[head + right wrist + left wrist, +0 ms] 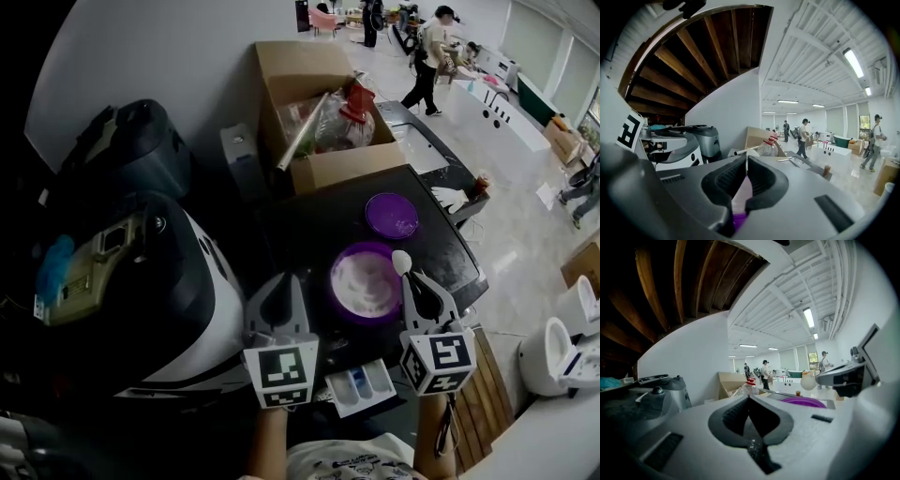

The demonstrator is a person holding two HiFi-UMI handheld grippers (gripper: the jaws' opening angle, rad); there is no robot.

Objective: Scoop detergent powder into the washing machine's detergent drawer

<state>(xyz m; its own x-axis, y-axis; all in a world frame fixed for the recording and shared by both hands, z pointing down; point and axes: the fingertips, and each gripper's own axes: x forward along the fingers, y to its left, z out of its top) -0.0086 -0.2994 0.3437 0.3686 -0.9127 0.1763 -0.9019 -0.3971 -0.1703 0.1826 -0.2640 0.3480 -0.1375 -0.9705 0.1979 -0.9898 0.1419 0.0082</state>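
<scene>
One purple tub (342, 309) of white detergent powder (364, 279) stands open on the dark washing machine top (305, 230). Its single purple lid (391, 215) lies just behind it. One detergent drawer (377, 379) is pulled out below, with a blue compartment between pale ones.

There are two grippers, each with one black-and-white marker cube. The left gripper (280, 292) has its jaws pressed together on nothing. The right gripper (413, 283) is clenched on the handle of one white spoon (401, 262), whose bowl sits over the tub's right rim.

The print on the person's shirt is too small to read.
</scene>
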